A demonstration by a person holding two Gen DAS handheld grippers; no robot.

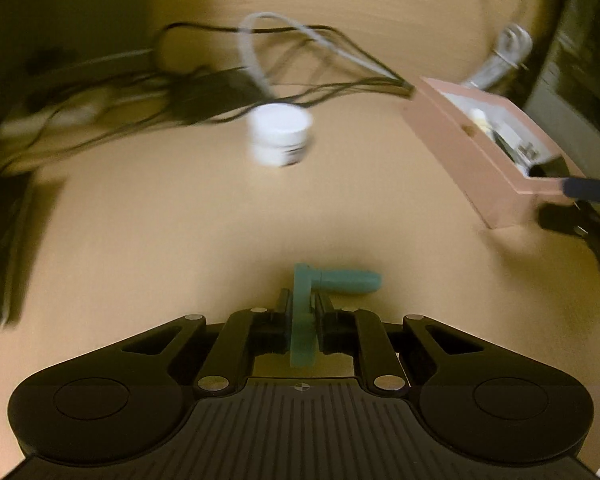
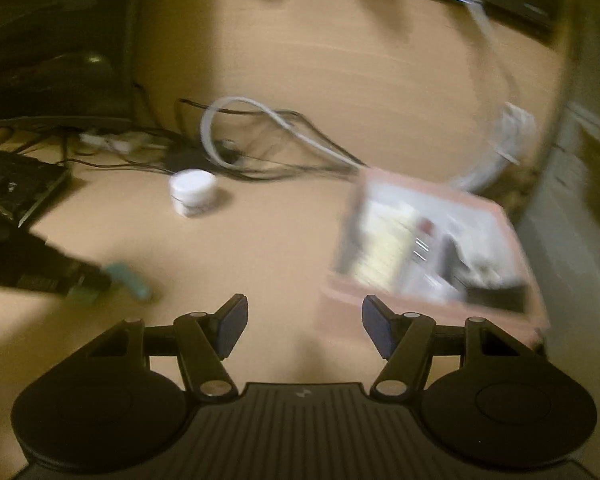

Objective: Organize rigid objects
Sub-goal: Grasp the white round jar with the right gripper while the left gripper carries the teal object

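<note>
Your left gripper (image 1: 303, 312) pinches the teal plastic piece (image 1: 312, 304) by its flat stem; it looks light, stiff and slick, so keep hold there. Ahead sits the white jar (image 1: 280, 134). Your right gripper (image 2: 304, 326) is wide, the pink box (image 2: 432, 244) just ahead-right

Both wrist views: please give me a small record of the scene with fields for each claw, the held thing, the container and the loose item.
left claw: shut on the teal plastic part
right claw: open, holds nothing
container: pink box, open top, several items inside
loose item: white jar, upright on the wooden table, apart from the box
behind jar: cables
</note>
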